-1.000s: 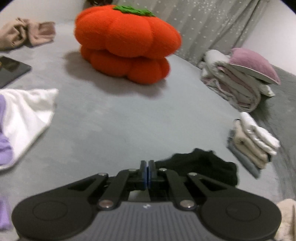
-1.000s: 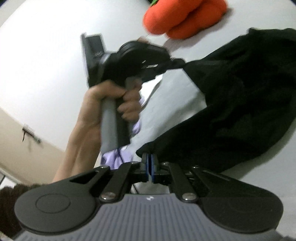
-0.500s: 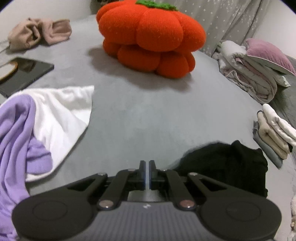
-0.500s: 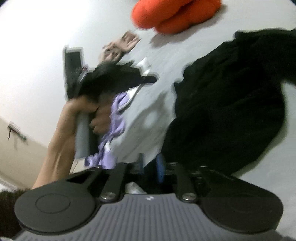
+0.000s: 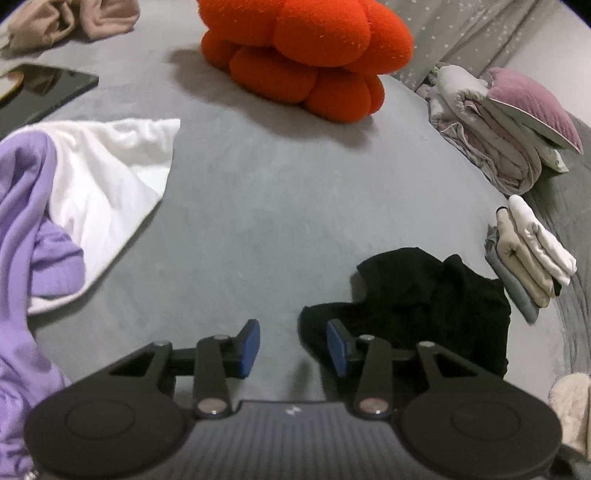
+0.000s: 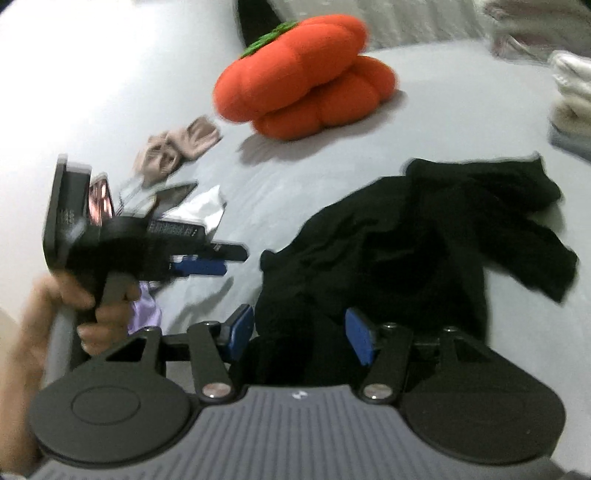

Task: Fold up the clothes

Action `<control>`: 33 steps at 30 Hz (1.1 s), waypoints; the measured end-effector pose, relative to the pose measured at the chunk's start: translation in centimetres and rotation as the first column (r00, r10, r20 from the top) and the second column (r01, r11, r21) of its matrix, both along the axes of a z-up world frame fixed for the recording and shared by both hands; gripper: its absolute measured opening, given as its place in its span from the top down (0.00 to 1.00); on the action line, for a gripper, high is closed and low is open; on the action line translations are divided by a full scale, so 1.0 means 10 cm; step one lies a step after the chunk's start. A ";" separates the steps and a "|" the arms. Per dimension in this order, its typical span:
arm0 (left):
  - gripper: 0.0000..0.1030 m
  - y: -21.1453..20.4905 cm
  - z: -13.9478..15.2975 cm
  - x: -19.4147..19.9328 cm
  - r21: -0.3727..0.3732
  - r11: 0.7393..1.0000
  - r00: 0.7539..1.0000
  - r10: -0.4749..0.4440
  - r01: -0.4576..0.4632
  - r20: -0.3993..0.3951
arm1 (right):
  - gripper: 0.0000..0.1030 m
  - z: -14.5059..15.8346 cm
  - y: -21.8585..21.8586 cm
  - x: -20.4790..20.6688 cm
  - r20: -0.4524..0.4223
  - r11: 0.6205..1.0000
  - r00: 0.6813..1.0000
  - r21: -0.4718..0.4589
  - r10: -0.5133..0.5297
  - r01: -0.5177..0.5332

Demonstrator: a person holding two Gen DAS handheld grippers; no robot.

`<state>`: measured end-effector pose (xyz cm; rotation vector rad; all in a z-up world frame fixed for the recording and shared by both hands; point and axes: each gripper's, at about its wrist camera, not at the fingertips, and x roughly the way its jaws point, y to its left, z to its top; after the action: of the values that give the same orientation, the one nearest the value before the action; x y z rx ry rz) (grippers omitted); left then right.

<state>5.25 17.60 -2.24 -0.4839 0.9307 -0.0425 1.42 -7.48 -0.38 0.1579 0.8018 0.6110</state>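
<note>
Grey bed surface (image 5: 258, 206) under everything, strewn with clothes. Black garment (image 5: 424, 306) crumpled and unfolded near the surface's near edge, toward the right-hand side, flat on the grey cover. Left gripper (image 5: 293, 347) low over the cover, jaws opening, blue pads apart, only bare grey between them; right-hand pad just at the black garment's left edge, no pinch on it. Right gripper (image 6: 301, 334) over the same black garment (image 6: 424, 251), jaws opening too, dark fabric lying between the spread blue pads, pads not pressing on it. From the right wrist view, left gripper (image 6: 218, 260) seen side-on, blurred, held by a hand (image 6: 92, 306) on its grey handle, fingertips aimed toward the garment's left edge. Toward the surface's left side, a white cloth (image 5: 110, 192) with a purple garment (image 5: 29, 229) lying partly over it. At the far middle, an orange pumpkin cushion (image 5: 306, 55). In the far left corner, a beige garment (image 5: 74, 22), with a dark flat tablet (image 5: 40, 88) just in front. Along the right edge, a small folded stack (image 5: 528, 254) of pale clothes just beyond the black garment, and farther back a rolled pile of bedding (image 5: 487, 133) topped by a pink pillow (image 5: 532, 103).
</note>
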 end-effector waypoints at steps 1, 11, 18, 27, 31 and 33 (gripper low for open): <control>0.60 -0.01 0.00 0.00 -0.001 1.000 1.000 0.003 -0.003 0.000 | 0.41 -0.02 0.08 -0.01 0.024 0.999 0.999 -0.035 0.021 -0.020; 0.60 0.00 0.07 0.02 -0.011 0.999 0.999 0.030 -0.030 0.011 | 0.42 -0.46 0.70 0.09 0.145 0.951 0.982 -0.300 0.124 -0.076; 0.56 -0.01 0.12 0.03 -0.021 0.999 0.999 0.033 -0.033 0.028 | 0.91 -0.42 0.61 0.02 0.193 0.958 0.978 -0.287 0.084 -0.025; 0.49 -0.14 0.16 0.08 -0.012 0.999 0.998 0.033 -0.032 0.045 | 0.92 0.15 -0.09 -0.04 0.286 0.983 0.954 -0.123 -0.093 0.133; 0.49 -0.29 0.15 0.12 0.025 1.000 0.999 0.006 -0.007 0.046 | 0.92 0.30 -0.51 0.01 0.302 0.970 0.932 -0.067 -0.202 0.232; 0.49 -0.41 0.14 0.13 0.054 0.998 0.999 -0.015 0.013 0.051 | 0.92 0.32 -0.70 0.01 0.297 0.959 0.920 -0.047 -0.255 0.281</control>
<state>6.58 13.54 -0.86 -0.4245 0.8831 -0.0422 1.55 -14.50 2.79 0.0917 0.5104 0.3263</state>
